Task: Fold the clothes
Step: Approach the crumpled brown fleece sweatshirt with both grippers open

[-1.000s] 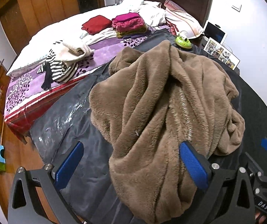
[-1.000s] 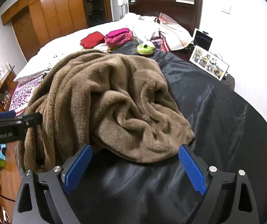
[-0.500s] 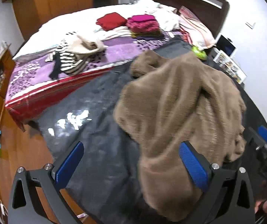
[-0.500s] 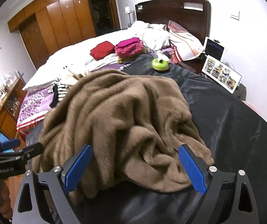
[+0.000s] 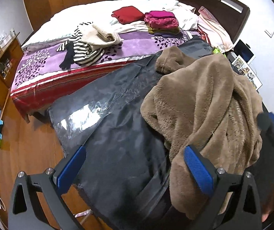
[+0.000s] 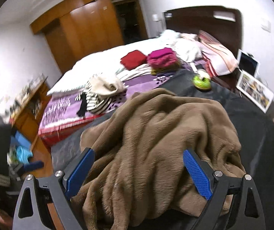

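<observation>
both tools hang spread wide and gripping nothing over my crumpled brown plush fleece garment (image 5: 200,103), which lies heaped on the dark grey shiny sheet (image 5: 121,149) covering the near surface, just in front of the bed's purple flowered blanket (image 5: 47,65). my left tool (image 5: 135,170) hovers at the heap's near left edge, one blue-padded finger over the bare sheet, the other over a drooping fold. my right tool (image 6: 139,170) sits low above the middle of the pile, fleece bunched between its parted fingers. the fabric looks thick, soft and floppy, fairly weighty for cloth, likely to sag and drag rather than slide cleanly. i judge the best hold is a hem or corner at the edges, pinched deep so the pile does not slip out; which part is sleeve or collar i cannot tell. folded red and magenta clothes (image 6: 161,59) wait farther up the bed.
</observation>
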`<state>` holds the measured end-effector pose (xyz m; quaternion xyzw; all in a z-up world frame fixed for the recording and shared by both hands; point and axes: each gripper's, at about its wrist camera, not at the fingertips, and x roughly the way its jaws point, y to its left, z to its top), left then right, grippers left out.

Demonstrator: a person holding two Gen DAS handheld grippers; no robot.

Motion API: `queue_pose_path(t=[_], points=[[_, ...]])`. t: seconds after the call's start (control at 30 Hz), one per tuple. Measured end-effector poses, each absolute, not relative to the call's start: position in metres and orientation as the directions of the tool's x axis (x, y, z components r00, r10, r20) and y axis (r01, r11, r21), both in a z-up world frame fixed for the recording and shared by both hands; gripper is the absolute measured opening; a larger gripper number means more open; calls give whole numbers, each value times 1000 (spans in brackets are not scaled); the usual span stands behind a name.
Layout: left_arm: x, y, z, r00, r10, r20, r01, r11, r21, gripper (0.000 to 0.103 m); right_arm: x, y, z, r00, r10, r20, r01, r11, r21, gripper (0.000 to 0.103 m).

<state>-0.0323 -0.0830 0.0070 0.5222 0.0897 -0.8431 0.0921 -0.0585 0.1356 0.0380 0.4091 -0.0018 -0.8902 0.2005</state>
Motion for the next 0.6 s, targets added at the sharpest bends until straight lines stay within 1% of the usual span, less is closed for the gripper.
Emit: queue_pose_path(t=[0.07,0.17,0.3,0.43,0.6], points=[[-31,-83,7,-438,-57,-897,244,-968,-57,103,-54,128,32,-581,-328,-745,367,-923,120,95],[-30,-80,4,-433,-45,-900,231,-971,-62,103,-54,127,18,-597,-205,-776,316,-949,7,95],[-28,-72,1,-430,-19,-903,202,-976,-76,103,-61,138,15,-620,-124,-775,245,-969,-41,95],[-25,-61,0,-433,1,-901,156,-985,-76,103,-72,147,20,-623,-127,-772,214,-977,-11,95],[-20,-54,-7,-415,12,-910,132,-989,-73,103,-89,127,18,-635,-114,-764,260,-963,-73,95]])
